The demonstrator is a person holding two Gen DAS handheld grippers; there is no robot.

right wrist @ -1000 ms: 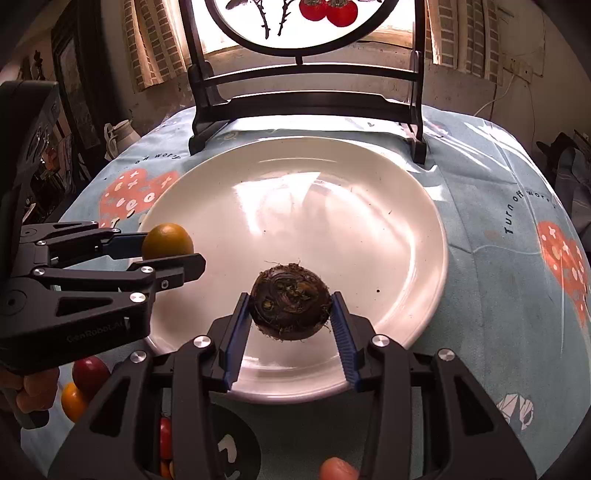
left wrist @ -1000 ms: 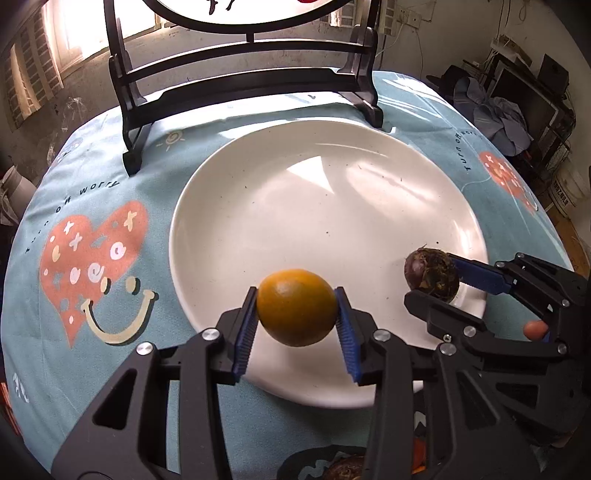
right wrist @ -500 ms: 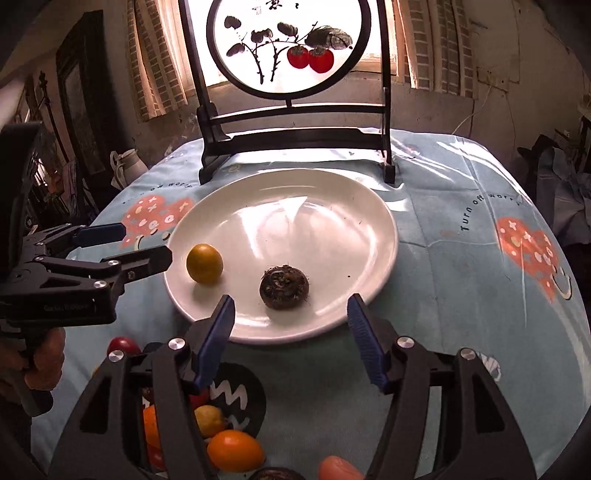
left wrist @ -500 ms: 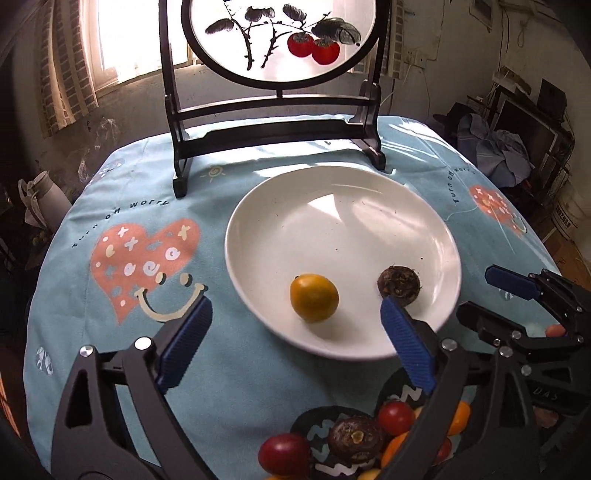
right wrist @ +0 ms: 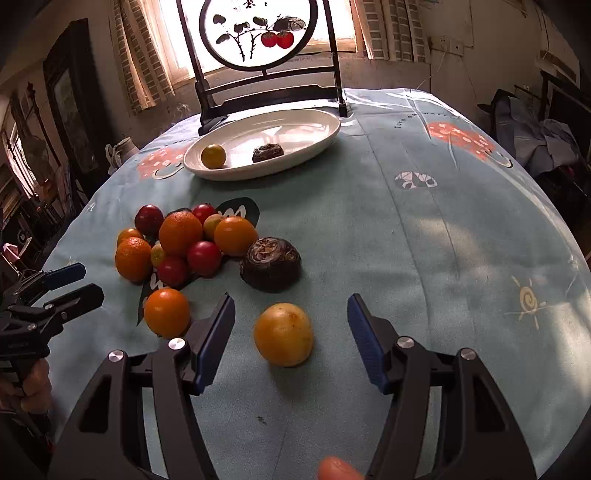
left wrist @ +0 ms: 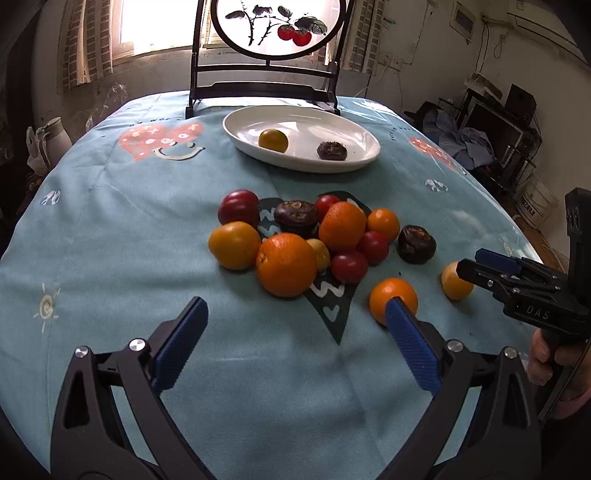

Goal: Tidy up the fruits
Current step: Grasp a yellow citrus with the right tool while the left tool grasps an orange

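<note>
Fruit lies in two places on the round table's light-blue printed cloth (left wrist: 110,240): a heap of oranges, red plums and dark brown corms (left wrist: 306,240) near its middle, and one small yellow fruit (left wrist: 273,140) with one dark corm (left wrist: 332,150) on the white oval plate (left wrist: 354,133) toward the far edge. Left gripper (left wrist: 291,339) is spread wide and empty; right gripper (right wrist: 291,332) stands released, its blue pads clear of a yellow-orange fruit (right wrist: 283,334).

bright curtained window (left wrist: 147,26) behind round screen (left wrist: 280,26); cluttered dim corner (left wrist: 491,122).
</note>
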